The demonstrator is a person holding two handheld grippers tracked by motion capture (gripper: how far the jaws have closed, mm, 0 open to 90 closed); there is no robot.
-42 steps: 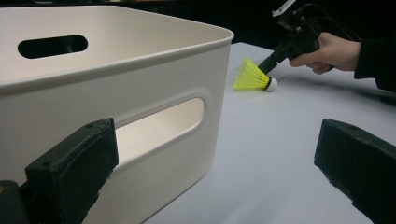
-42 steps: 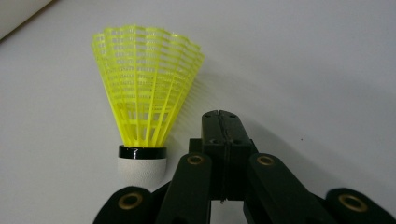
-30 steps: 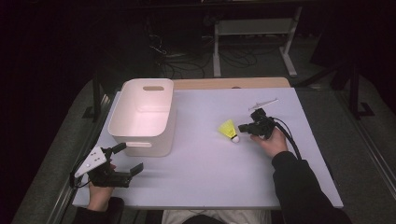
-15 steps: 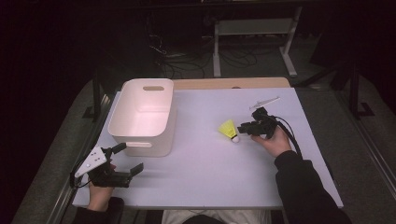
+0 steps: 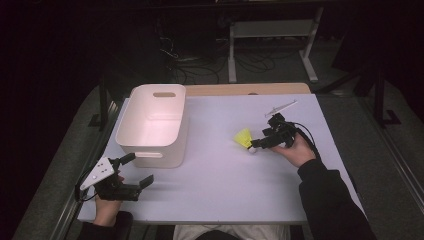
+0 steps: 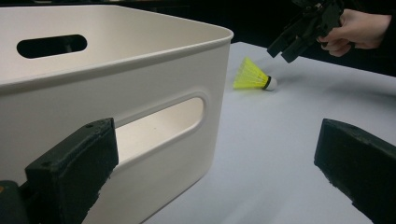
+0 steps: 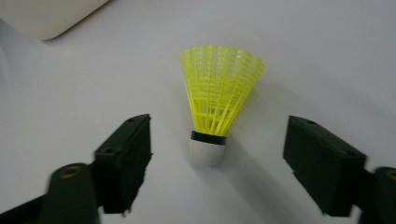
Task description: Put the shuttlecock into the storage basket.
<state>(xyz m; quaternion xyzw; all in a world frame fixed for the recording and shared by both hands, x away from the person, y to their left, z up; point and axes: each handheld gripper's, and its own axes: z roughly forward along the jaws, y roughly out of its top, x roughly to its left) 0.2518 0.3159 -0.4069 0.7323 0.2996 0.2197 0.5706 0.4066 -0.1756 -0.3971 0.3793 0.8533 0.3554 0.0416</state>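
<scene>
Moved slightly closer since earlier frame: right hand-held gripper [image 5: 258,144], jaws spread wide, straddling cork end of yellow shuttlecock [image 5: 244,138]. Lying on side on counter [image 5: 210,190], right of white bin [image 5: 152,125], cork toward gripper for easy pinch. Low, level wrist. Left hand-held gripper [image 5: 135,170] open, empty, resting near bin.

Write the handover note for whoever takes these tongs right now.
Right tongs: open, jaws on either side of the yellow shuttlecock, not closed on it.
Left tongs: open, holding nothing, at the table's near left corner beside the white bin.
Shuttlecock lies on its side on the table, right of the bin, cork toward the right tongs.
Done: approach only. Left: grip and lift; probably drop it in the bin.
</scene>
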